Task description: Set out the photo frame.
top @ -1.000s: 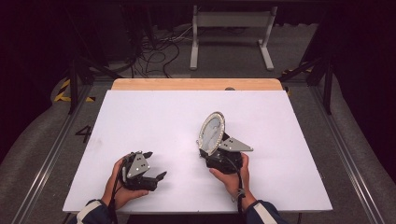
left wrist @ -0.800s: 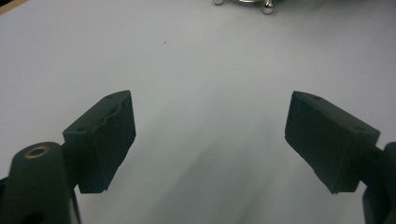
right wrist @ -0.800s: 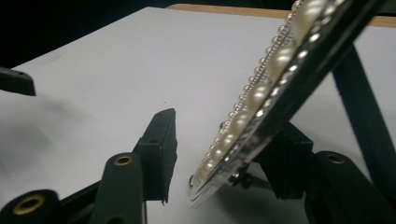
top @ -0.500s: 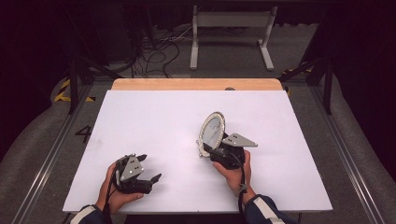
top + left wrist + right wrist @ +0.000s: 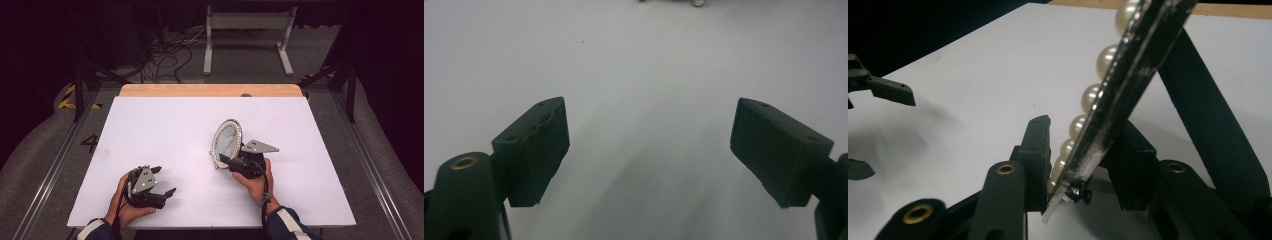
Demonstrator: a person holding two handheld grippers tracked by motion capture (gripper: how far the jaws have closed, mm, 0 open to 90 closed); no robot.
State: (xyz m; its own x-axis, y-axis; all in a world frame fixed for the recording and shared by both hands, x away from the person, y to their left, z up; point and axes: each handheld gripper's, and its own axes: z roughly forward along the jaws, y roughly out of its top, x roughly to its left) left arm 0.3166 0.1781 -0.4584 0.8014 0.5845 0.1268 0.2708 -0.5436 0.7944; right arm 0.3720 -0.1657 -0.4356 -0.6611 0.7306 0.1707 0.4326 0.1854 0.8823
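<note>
Oval pearl-rimmed frame (image 5: 227,143) (black strut) — gripped

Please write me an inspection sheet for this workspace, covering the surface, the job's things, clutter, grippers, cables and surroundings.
Surface: white table top, with a wooden strip along its far edge.
Job's things: oval picture frame with a pearl rim, standing tilted on the table, its black back leg behind it.
Clutter: nothing seen, apart from a small dark spot at the far edge, too small to tell.
Grippers: left gripper open and empty, resting near the front left. Right gripper has just been closing, its jaws on either side of the frame's lower edge.
Cables: a black cable trails from the right gripper; loose cables lie on the floor beyond.
Surroundings: dark room, metal stand behind the table, floor rails at the sides.
</note>
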